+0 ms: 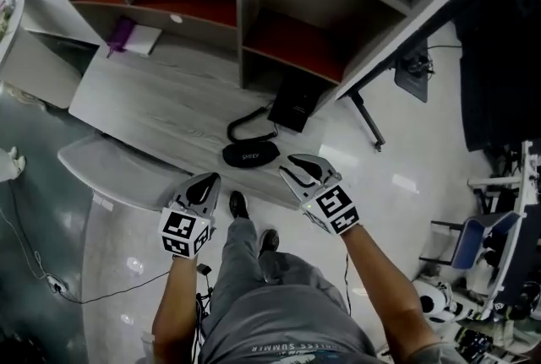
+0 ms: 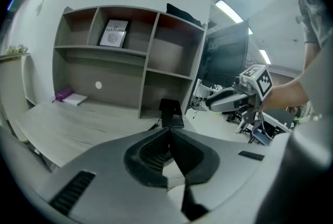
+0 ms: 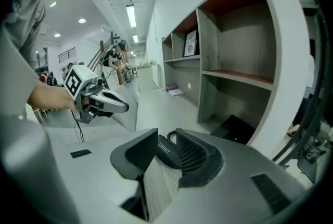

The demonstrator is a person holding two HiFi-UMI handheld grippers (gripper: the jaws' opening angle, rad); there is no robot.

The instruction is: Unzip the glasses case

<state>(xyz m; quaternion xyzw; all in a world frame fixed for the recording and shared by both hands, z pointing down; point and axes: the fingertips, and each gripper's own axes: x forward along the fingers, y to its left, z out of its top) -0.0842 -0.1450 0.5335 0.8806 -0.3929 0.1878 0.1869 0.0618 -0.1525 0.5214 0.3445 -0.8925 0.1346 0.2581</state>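
Currently on the grey desk (image 1: 139,100), at its near edge: one black oval glasses case (image 1: 250,154), closed, lying flat, with a coiled black cable (image 1: 243,124) just beyond it. Left gripper (image 1: 210,180): jaws together, empty, held off the near-left of the case. Right gripper (image 1: 297,160): jaws apart, clamping nothing, just right of the case, which shows beyond their gap. Shelf unit (image 1: 241,24) along the far side

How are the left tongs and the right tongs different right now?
The left tongs are shut tight, but the right tongs stand a little open. The case shows through the right tongs' gap in their own view, while the left tongs leave no gap at all. Both hold nothing.
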